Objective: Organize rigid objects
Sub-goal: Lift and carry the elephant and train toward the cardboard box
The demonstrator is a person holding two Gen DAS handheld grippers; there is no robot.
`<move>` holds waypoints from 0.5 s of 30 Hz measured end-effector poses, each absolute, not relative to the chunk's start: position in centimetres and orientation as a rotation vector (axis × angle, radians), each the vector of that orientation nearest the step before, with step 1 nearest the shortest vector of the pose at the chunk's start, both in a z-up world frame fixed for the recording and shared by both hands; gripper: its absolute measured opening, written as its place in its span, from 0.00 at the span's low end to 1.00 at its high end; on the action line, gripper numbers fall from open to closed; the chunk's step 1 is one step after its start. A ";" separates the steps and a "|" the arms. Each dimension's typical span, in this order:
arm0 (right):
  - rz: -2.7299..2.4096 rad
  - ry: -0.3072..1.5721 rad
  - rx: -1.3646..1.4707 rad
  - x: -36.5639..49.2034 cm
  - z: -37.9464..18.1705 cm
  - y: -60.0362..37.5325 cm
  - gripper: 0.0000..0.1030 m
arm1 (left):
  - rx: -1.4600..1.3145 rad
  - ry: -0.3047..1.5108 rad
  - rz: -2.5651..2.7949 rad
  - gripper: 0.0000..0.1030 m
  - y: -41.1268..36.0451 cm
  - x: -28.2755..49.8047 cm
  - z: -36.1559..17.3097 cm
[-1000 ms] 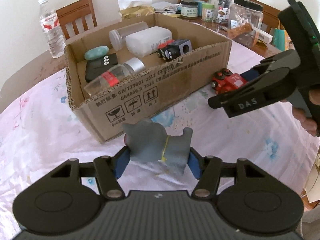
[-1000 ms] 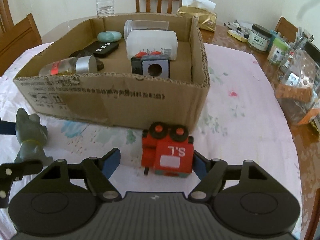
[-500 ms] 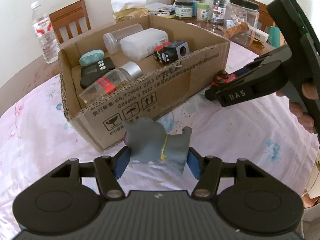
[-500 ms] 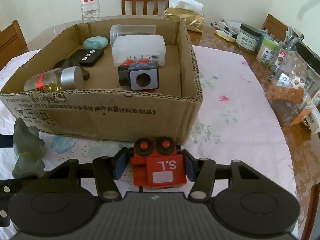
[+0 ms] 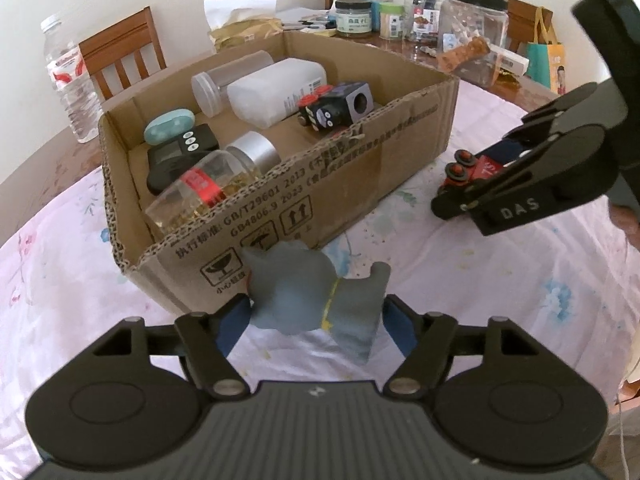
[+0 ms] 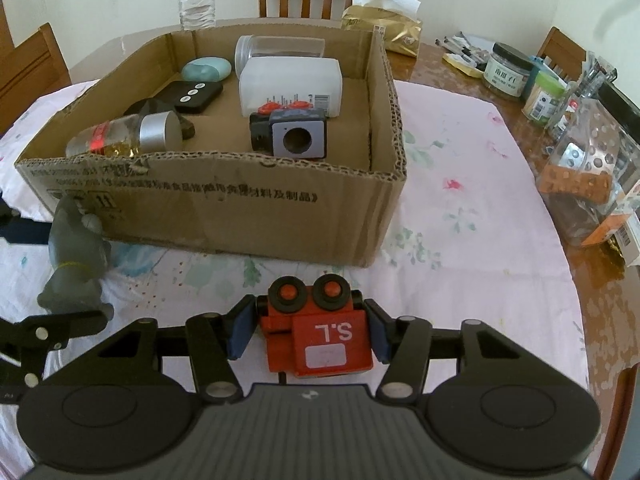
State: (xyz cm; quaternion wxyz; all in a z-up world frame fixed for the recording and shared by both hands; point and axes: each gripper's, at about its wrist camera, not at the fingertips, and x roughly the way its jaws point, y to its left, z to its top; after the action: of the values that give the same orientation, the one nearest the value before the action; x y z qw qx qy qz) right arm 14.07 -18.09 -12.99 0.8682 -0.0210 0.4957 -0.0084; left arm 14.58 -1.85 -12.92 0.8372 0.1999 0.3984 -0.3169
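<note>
Left gripper, pinched on the grey animal figurine, which I hold just before the cardboard box. Right gripper, clamped on the red toy locomotive, which I hold near the box's front wall above the tabletop.

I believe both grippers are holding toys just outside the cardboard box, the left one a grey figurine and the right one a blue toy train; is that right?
Not quite: the toy train in the right gripper is red, not blue, as the right wrist view shows. The rest holds: the left gripper holds the grey figurine, and both toys are outside the cardboard box.
</note>
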 end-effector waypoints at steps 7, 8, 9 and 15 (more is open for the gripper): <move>-0.015 1.035 -0.041 13.7 -12.8 -17.9 0.60 | 0.408 0.849 -0.672 0.69 -1.9 14.7 -12.8; -0.014 1.034 -0.042 13.7 -12.7 -17.9 0.60 | 0.407 0.852 -0.671 0.69 -1.8 14.7 -12.8; -0.011 1.032 -0.044 13.6 -12.6 -17.9 0.60 | 0.403 0.859 -0.670 0.69 -1.8 14.7 -12.7; 0.016 1.024 -0.062 13.1 -11.6 -18.0 0.60 | 0.412 0.877 -0.665 0.68 -1.6 14.3 -11.9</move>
State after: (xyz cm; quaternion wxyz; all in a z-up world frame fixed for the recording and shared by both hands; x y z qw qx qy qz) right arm 13.13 -18.03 -11.63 0.8713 -0.0294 0.4898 0.0075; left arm 14.31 -1.56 -11.90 0.8322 0.1942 0.4139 -0.3137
